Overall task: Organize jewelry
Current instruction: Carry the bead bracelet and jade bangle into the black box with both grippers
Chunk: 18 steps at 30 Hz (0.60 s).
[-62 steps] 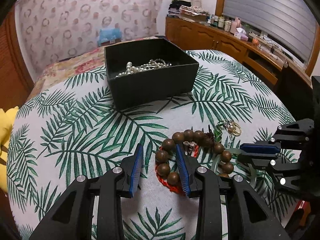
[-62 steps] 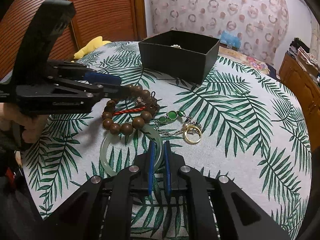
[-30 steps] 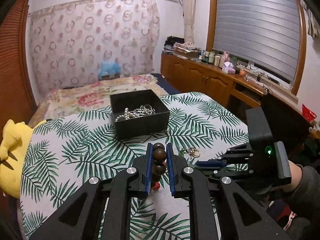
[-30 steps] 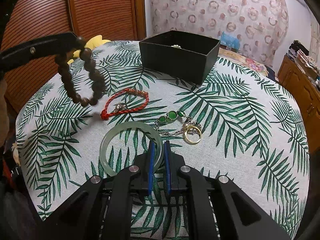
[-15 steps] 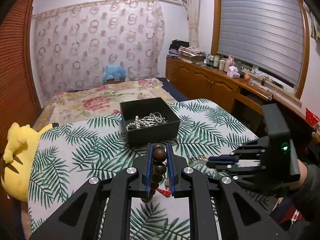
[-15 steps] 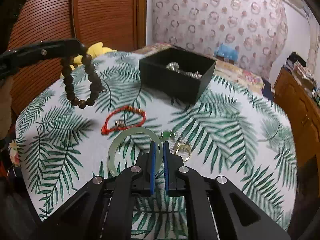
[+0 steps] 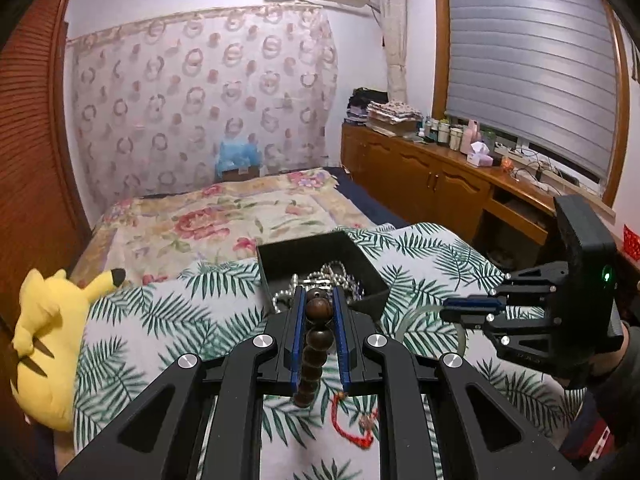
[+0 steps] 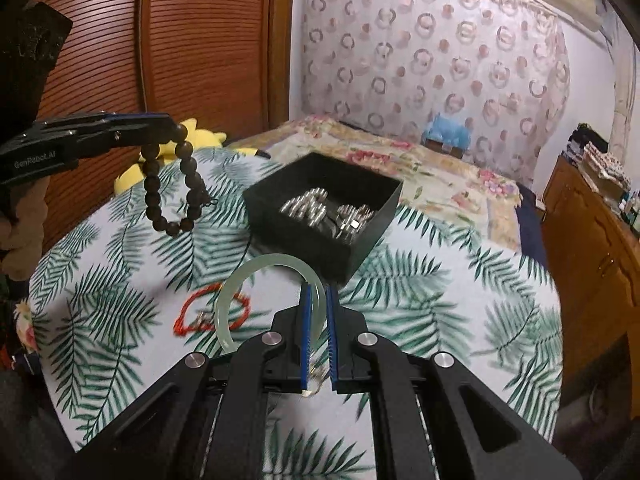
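My left gripper (image 7: 316, 296) is shut on a brown wooden bead bracelet (image 7: 318, 314). The right wrist view shows that bracelet (image 8: 172, 188) hanging as a loop from the left gripper (image 8: 170, 126), left of the black box (image 8: 360, 240). My right gripper (image 8: 318, 292) is shut on a pale green bangle (image 8: 256, 270), held up above the leaf-print cloth. In the left wrist view the right gripper (image 7: 448, 312) is right of the box (image 7: 362, 258), which holds silver and pearl chains (image 7: 332, 274). A red cord bracelet (image 8: 188, 316) lies on the cloth.
A yellow plush toy (image 7: 44, 340) sits at the cloth's left edge. Behind the box is a bed with a floral cover (image 7: 208, 216). Wooden cabinets (image 7: 440, 184) run along the right wall, and a slatted wooden door (image 8: 180, 40) stands to the left.
Both grippers have risen. The bangle has come up off the cloth in the right gripper. The left gripper with the bead bracelet has moved closer to the black box.
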Tool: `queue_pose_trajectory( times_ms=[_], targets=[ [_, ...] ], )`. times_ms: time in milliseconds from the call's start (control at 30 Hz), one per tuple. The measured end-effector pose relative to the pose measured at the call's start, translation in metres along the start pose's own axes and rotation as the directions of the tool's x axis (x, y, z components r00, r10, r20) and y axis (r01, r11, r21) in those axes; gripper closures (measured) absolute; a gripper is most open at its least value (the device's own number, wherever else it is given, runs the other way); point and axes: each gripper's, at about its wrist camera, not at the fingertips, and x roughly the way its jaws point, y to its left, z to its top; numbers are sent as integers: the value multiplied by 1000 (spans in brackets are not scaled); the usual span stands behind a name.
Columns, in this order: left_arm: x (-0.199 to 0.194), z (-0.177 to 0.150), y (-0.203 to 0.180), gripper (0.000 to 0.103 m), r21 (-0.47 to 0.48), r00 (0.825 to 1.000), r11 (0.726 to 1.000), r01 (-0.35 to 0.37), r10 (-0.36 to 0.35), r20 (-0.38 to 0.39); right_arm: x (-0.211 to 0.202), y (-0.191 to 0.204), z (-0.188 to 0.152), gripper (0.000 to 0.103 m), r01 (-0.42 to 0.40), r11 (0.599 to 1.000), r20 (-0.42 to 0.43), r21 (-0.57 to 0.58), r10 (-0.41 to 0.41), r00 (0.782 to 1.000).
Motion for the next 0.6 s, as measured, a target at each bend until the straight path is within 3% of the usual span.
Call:
queue_pose_trajectory(
  times_ms=[600],
  targets=[
    [69,50,9,91,33,1000,999,11,-10,-9,33,-42,64,95,67,998,70,-18,-66,995]
  ],
)
